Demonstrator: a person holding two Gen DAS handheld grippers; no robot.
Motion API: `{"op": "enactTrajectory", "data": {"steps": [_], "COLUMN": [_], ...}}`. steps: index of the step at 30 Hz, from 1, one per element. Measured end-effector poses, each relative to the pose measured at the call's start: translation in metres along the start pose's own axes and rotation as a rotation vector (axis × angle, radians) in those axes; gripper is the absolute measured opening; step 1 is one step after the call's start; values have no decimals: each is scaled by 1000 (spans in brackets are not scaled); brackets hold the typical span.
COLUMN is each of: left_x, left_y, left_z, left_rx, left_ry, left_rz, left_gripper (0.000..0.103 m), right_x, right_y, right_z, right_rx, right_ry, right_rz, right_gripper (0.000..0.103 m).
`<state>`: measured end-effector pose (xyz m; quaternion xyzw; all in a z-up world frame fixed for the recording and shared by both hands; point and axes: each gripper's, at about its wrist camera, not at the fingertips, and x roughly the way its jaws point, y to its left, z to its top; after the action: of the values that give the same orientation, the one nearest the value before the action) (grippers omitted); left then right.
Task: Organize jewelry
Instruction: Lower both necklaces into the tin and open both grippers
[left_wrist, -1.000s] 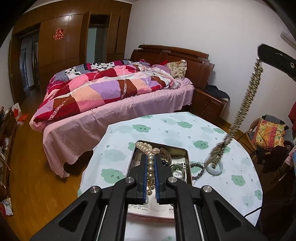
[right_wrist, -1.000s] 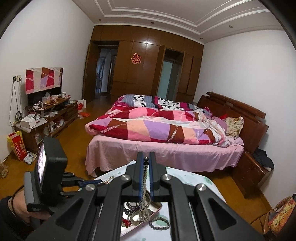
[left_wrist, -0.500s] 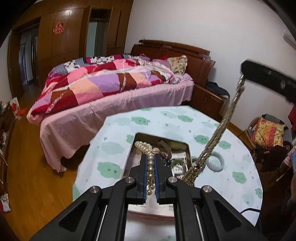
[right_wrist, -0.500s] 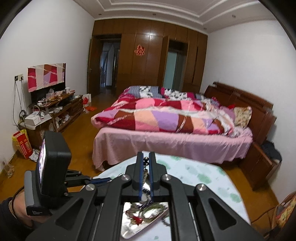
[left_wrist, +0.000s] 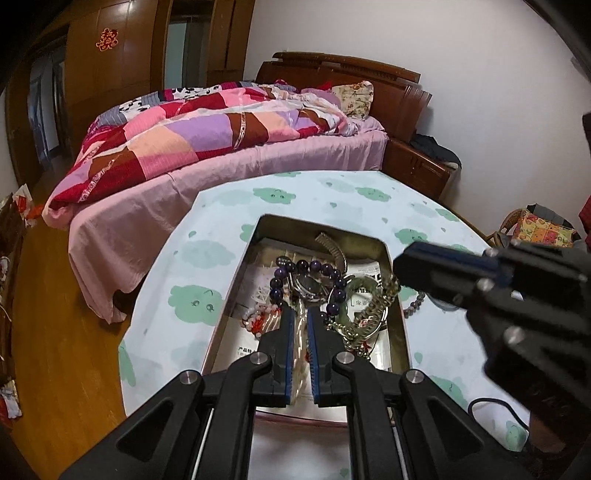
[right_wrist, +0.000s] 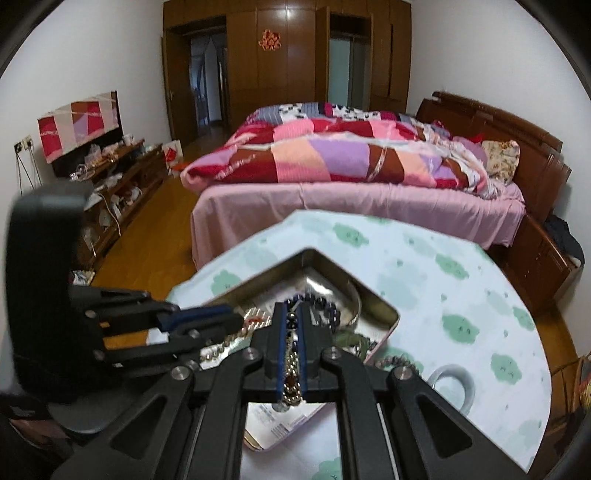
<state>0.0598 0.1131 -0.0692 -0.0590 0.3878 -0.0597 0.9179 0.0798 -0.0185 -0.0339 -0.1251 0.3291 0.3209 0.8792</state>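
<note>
An open metal tin (left_wrist: 236, 295) on the round table holds jewelry: a purple bead bracelet (left_wrist: 314, 266), a red-and-white bracelet (left_wrist: 258, 320) and a green bangle (left_wrist: 360, 286). My left gripper (left_wrist: 299, 314) is low inside the tin, slightly parted, with a blurred pale strand between its pads. My right gripper (right_wrist: 290, 317) is shut on a gold bead necklace (right_wrist: 290, 373) whose lower part piles in the tin (right_wrist: 376, 301). It also shows in the left wrist view (left_wrist: 369, 314), hanging from the right gripper (left_wrist: 402, 269).
A pale jade bangle (right_wrist: 452, 384) and a dark bead bracelet (right_wrist: 397, 360) lie on the cloud-print tablecloth (right_wrist: 424, 280) right of the tin. A bed with a patchwork quilt (left_wrist: 207, 136) stands behind the table. A low cabinet (right_wrist: 110, 181) is at the far left.
Both grippers have dropped toward the tin. The right gripper lowered the gold necklace from high above until it piles in the tin. The pearl strand in the left gripper is now only a blur.
</note>
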Motion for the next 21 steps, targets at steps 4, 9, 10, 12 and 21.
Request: {"op": "enactTrajectory", "data": {"steps": [4,9,10,12,21], "left_x": [3,1,1,0,6], "left_y": [0,2,4,6,9], "left_z": [-1,-2,-1,-1,-3], "left_rx": [0,-8,-15,-23,-40], "left_ry": [10,-19,-16,-17,-13], "left_rz": [-3,41,27,27,71], "left_gripper": [14,66,66,66,66], "right_x": [11,12,11,7,16], "right_y": [-4,-18,-21,-32,-81], "right_z": [-10,-19,-21,-25,-57], "right_rx": [18,63,70,94,184], "right_ry": [37,47,45,43,113], "right_rz": [6,8,5,-8,-88], "right_gripper": [8,22,22,23,36]}}
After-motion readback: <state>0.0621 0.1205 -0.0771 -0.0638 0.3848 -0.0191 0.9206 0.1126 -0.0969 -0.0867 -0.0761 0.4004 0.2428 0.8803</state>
